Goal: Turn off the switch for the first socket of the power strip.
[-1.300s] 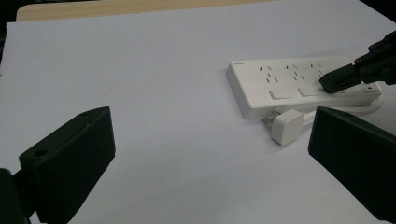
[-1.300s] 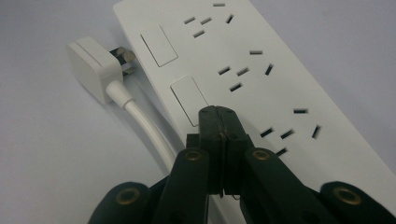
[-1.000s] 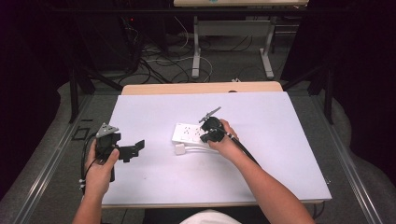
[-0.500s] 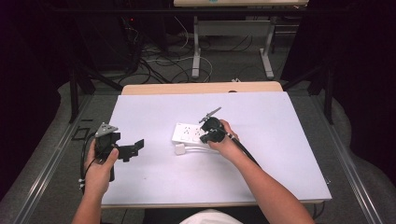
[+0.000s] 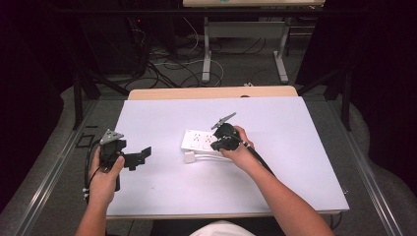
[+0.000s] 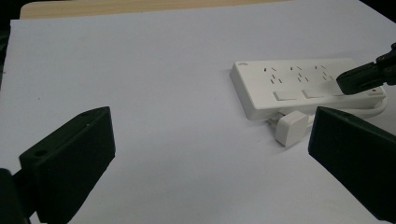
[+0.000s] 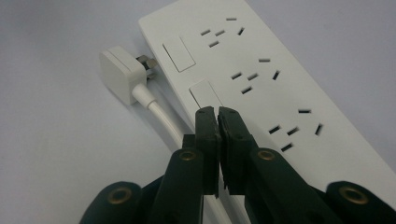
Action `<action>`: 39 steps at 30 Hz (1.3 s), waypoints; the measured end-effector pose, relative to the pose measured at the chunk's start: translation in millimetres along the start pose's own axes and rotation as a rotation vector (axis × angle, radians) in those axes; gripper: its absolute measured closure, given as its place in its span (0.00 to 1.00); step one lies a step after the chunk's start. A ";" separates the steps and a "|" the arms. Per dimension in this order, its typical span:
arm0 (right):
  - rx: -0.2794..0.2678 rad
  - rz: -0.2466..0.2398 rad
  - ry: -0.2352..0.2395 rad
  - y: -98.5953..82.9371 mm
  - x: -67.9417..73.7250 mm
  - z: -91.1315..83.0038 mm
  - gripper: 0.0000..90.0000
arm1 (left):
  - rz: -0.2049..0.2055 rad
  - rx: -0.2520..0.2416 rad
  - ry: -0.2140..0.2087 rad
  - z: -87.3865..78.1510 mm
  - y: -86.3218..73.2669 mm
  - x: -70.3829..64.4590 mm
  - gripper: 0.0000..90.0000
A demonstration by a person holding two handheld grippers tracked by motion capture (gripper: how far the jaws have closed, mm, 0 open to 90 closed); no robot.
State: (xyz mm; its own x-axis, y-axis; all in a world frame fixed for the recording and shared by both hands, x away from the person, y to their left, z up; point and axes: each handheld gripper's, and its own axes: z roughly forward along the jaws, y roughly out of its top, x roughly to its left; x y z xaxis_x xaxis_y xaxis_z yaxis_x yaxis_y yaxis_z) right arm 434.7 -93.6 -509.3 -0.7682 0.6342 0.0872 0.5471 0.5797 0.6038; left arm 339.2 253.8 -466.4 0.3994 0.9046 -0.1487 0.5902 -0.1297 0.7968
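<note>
A white power strip lies flat at the middle of the white table, with three rocker switches and three socket groups. Its white plug rests unplugged against the strip's near side, on a white cable. My right gripper is shut with nothing between its fingers. In the right gripper view its tips rest at the edge of the middle switch of the power strip, with the plug beside it. My left gripper is held open left of the strip; its view shows the power strip and plug.
A wooden strip runs along the table's far edge. Beyond it the floor holds table legs and loose cables. Metal rails run along both sides of the table.
</note>
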 end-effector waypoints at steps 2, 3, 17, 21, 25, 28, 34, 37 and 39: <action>-0.005 -0.001 0.001 -0.3 0.0 0.2 0.97 | 0.001 0.000 0.002 -0.4 -0.2 0.1 0.00; -0.011 -0.014 -0.001 -1.2 -1.1 -0.4 0.96 | 0.000 -0.003 0.002 -0.3 -0.3 0.0 0.01; -0.035 0.027 0.013 -11.3 -4.3 -24.9 0.87 | 0.004 -0.011 -0.008 1.2 1.3 -3.0 0.01; -0.054 0.015 0.023 -13.0 -5.3 -25.5 0.84 | 0.012 -0.004 -0.008 1.3 2.5 -2.9 0.00; -0.043 0.012 0.024 -14.0 -5.2 -28.1 0.81 | 0.009 -0.005 -0.010 2.8 2.5 -3.5 0.00; -0.060 0.014 0.014 -15.2 -4.5 -28.8 0.77 | 0.014 0.001 -0.011 3.4 2.3 -3.1 0.00; -0.059 -0.005 0.020 -17.0 -4.5 -32.3 0.67 | 0.005 -0.003 -0.015 4.8 2.5 -3.4 0.00; -0.078 0.000 -0.001 -17.6 -3.2 -33.9 0.62 | 0.005 -0.008 -0.012 5.5 2.2 -3.4 0.00; -0.072 -0.004 0.002 -18.0 -3.2 -36.6 0.57 | 0.006 -0.004 -0.012 5.9 2.0 -3.3 0.00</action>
State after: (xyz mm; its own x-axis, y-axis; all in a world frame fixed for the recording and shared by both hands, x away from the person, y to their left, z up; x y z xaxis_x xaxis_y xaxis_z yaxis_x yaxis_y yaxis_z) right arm 415.2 -124.8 -491.4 -0.7710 0.6310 0.0862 0.5188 0.5437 0.6598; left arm 343.1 248.2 -467.8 0.4113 0.8989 -0.1509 0.5849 -0.1333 0.8001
